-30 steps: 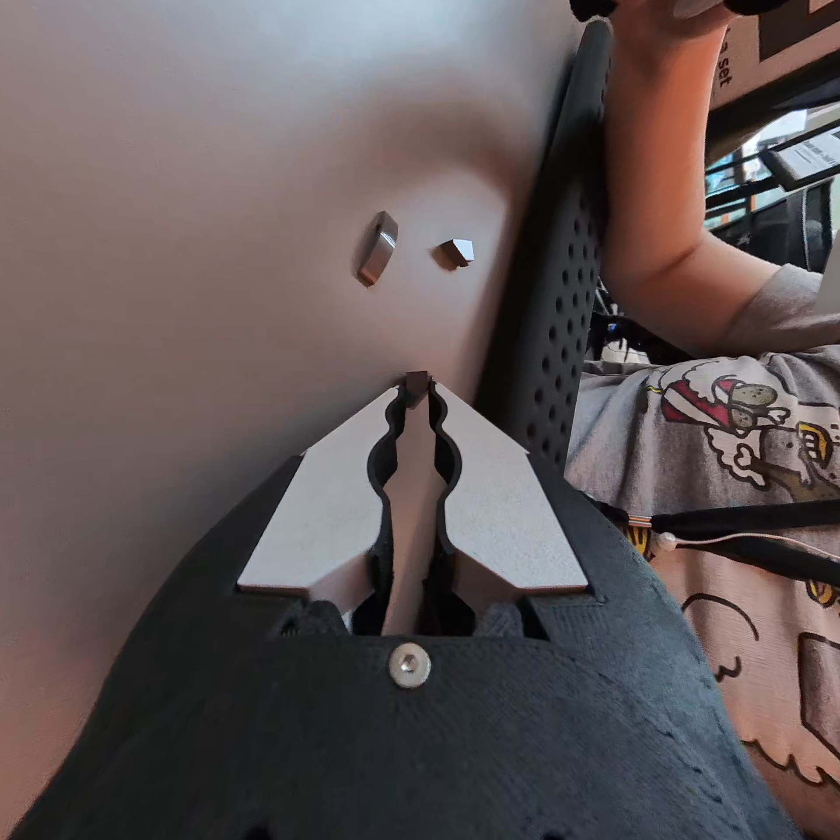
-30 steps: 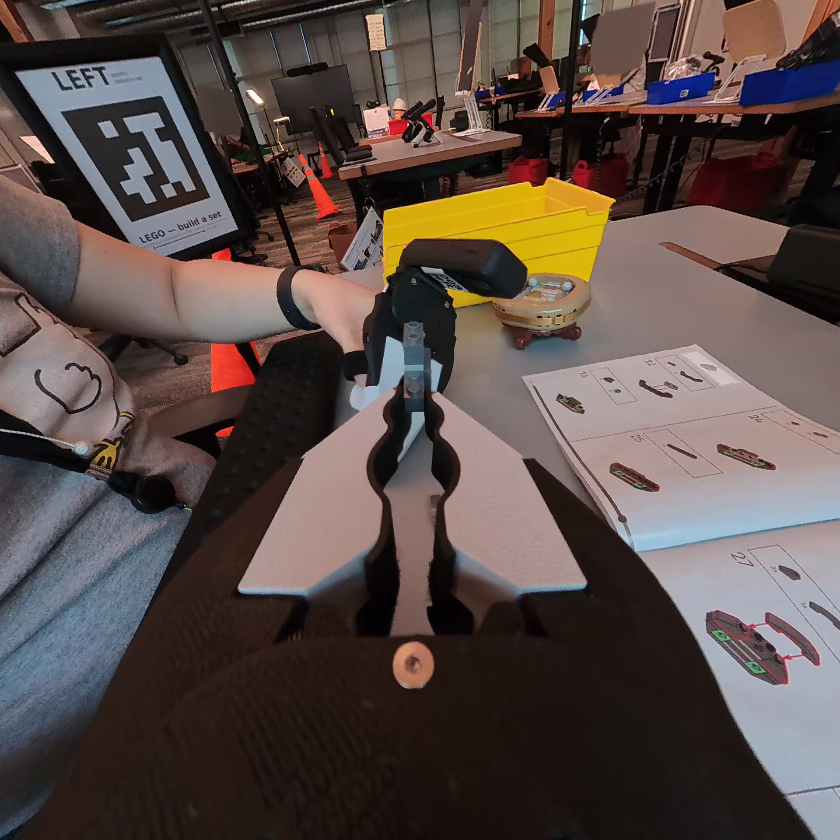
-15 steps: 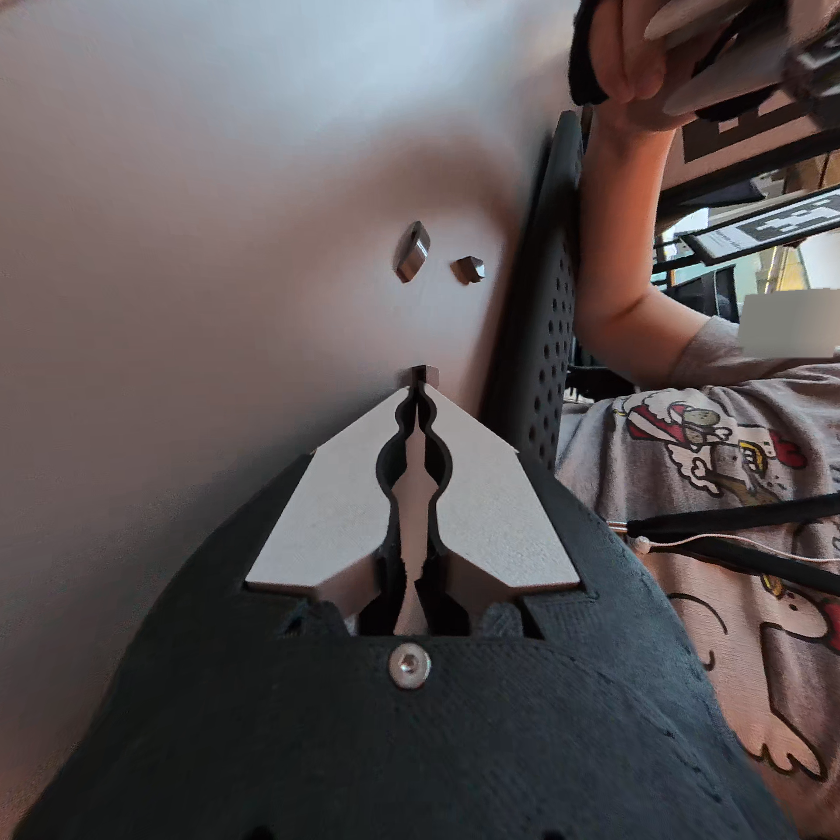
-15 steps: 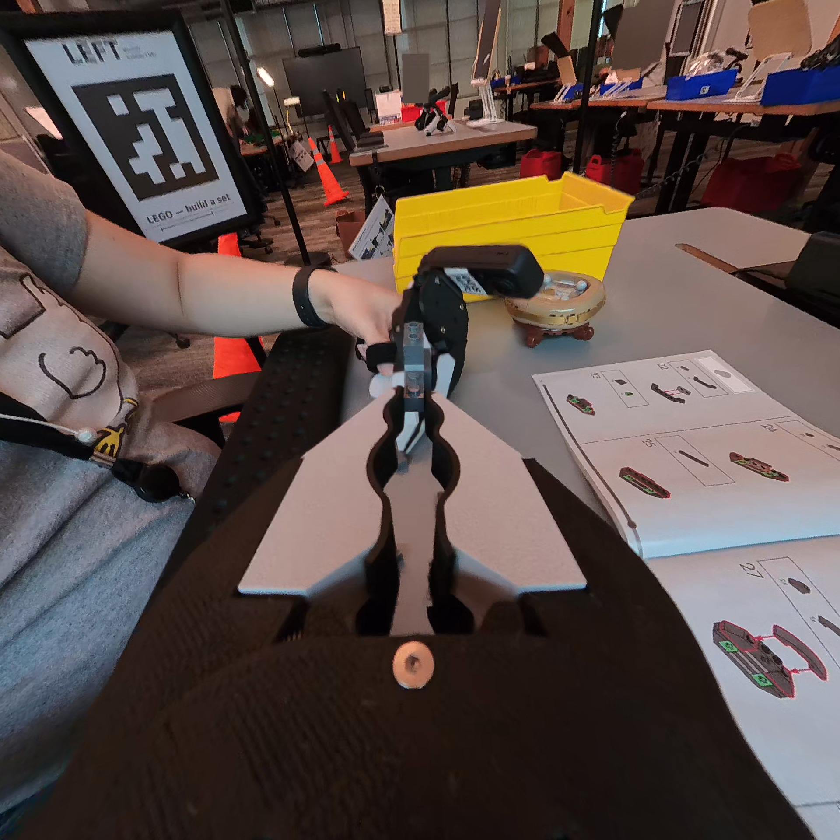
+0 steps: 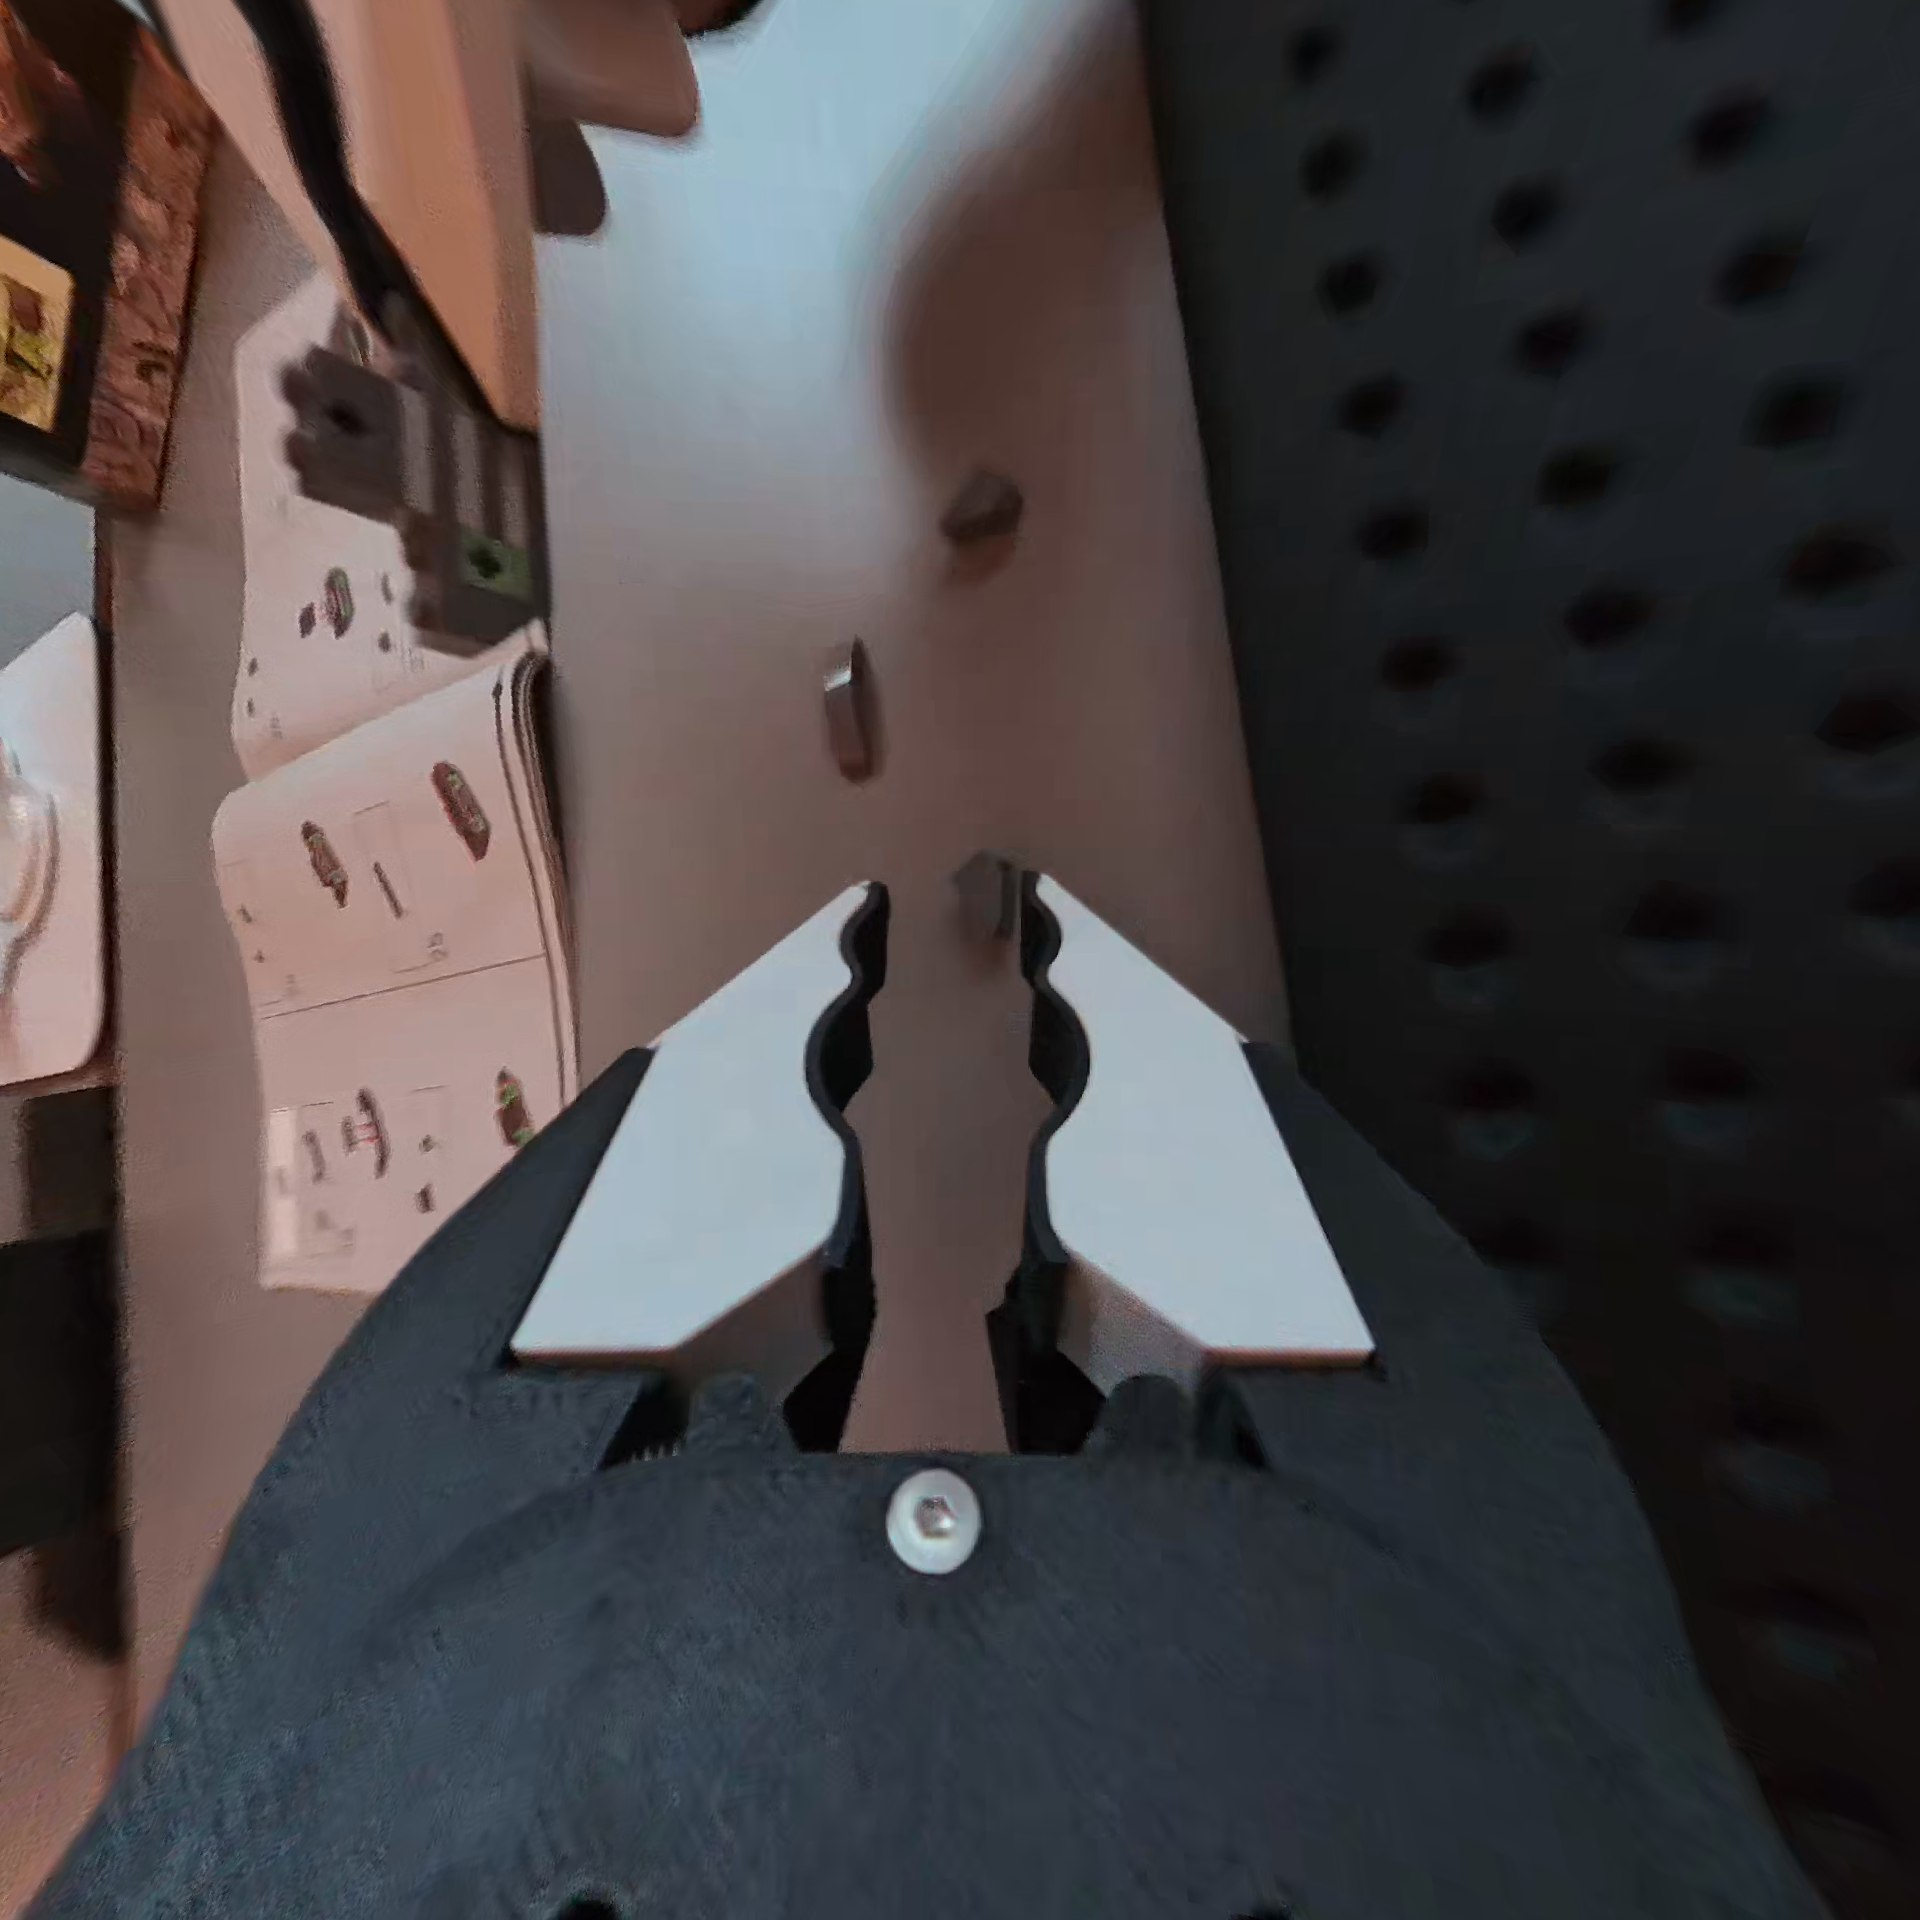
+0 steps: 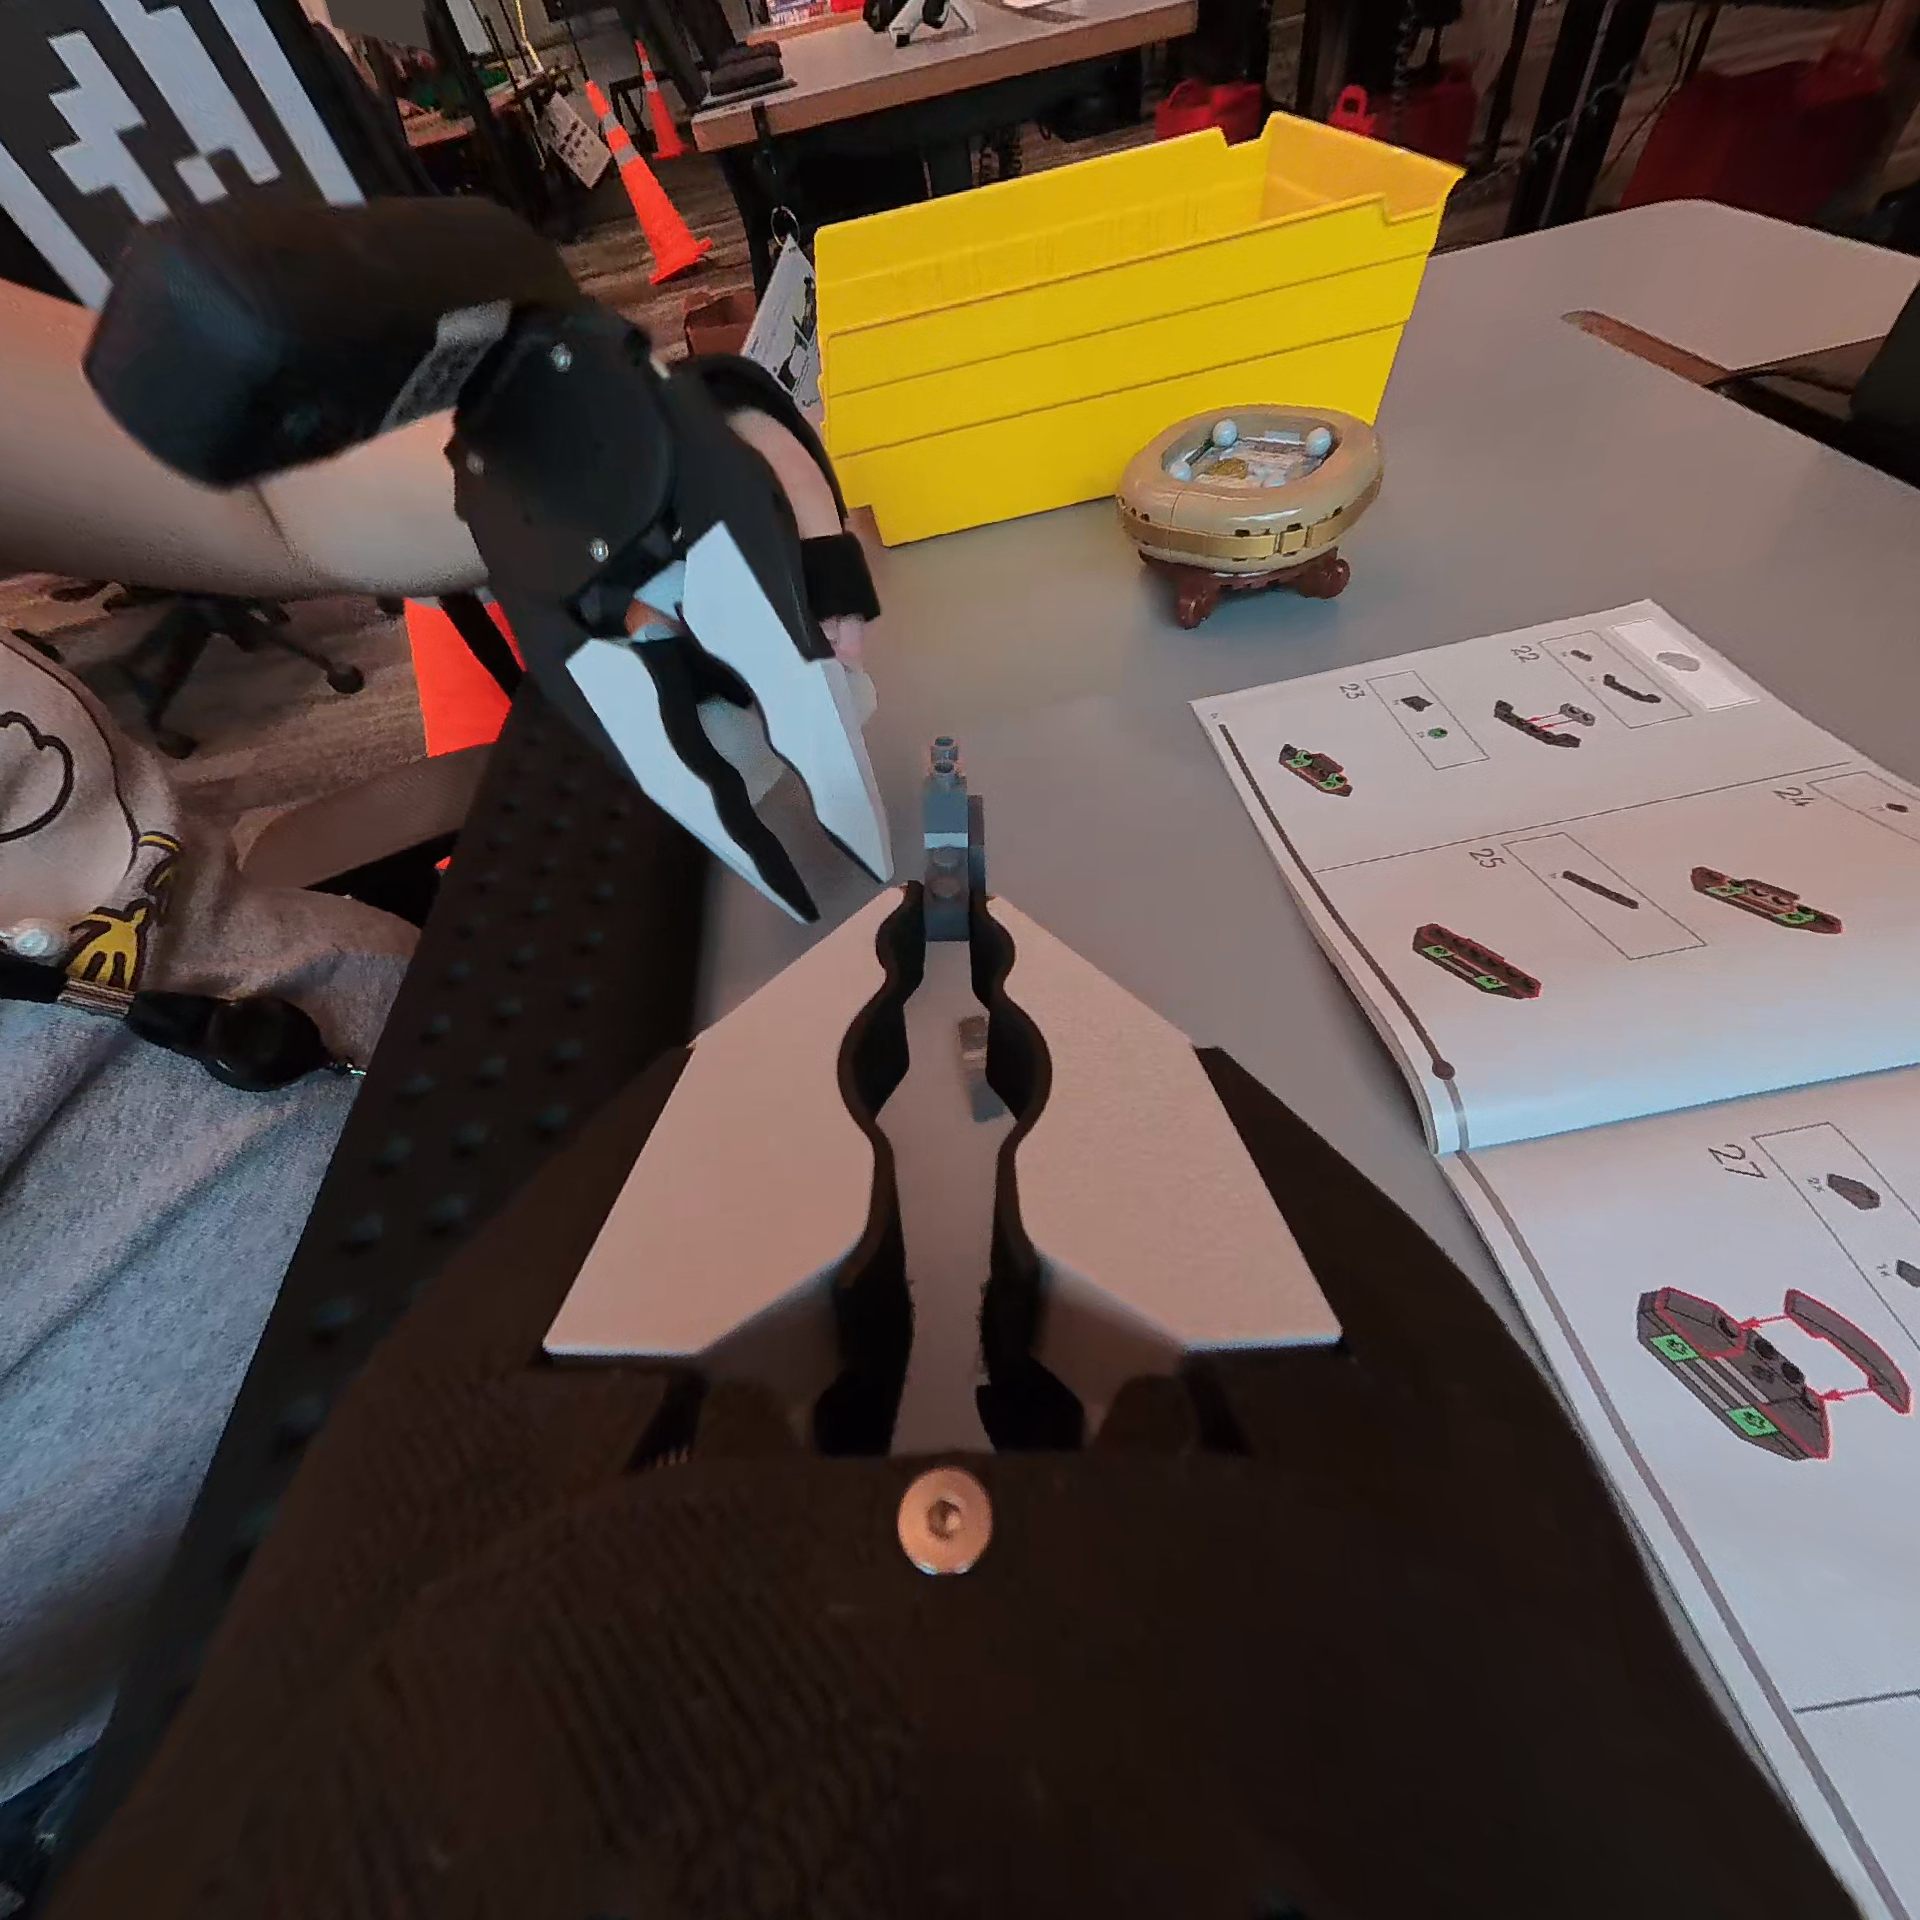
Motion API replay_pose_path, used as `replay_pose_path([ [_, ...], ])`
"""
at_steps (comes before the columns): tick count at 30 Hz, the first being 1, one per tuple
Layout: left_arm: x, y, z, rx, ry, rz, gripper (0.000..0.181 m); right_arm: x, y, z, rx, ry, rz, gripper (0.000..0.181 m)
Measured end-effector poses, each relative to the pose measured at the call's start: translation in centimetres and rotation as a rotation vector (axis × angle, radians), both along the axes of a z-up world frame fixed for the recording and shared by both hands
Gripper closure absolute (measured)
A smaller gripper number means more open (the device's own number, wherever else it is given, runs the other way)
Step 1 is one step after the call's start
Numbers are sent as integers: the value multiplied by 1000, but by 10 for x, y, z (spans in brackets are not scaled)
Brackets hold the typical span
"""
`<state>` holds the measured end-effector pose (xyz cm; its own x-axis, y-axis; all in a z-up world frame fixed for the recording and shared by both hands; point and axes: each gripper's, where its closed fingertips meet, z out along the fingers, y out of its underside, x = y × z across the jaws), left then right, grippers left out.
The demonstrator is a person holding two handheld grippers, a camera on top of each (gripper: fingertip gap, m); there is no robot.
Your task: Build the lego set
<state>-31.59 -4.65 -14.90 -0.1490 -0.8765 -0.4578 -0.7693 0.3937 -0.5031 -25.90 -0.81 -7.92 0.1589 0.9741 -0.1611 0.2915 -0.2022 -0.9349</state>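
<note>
Lego assembly (image 6: pixel 948 852) | I'm gripping it in right gripper (image 6: pixel 945 902); left gripper (image 5: pixel 954 896) hanging open over table (image 5: pixel 727 520)

left gripper (image 5: pixel 954 896) fingers now parted, small brick (image 5: pixel 983 902) released

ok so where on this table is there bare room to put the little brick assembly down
Bare grey tabletop lies between the yellow bin, the gold model and the instruction booklet. More lies beyond the booklet, toward the far right corner. It is crowded near the table's front edge: loose small pieces lie there, with the left hand-held gripper and right hand-held gripper above them.
</note>
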Motion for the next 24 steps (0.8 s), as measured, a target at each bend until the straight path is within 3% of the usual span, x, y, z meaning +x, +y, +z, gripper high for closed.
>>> replay_pose_path([
  [8, 4, -7, -17, 179, 123, -135, 173, 2, 0, 6, 3, 22, 0, 175],
  [15, 3, 9, -18, 103, 132, -59, 171, 0, -6, 4, 16, -3, 26, 175],
  [18, 6, 16, -15, 76, 76, -23, 181, 0, -7, 5, 17, 2, 29, 175],
  [24, 5, 25, -14, 11, -7, 44, 181, 0, -9, 8, 19, 14, 37, 175],
])
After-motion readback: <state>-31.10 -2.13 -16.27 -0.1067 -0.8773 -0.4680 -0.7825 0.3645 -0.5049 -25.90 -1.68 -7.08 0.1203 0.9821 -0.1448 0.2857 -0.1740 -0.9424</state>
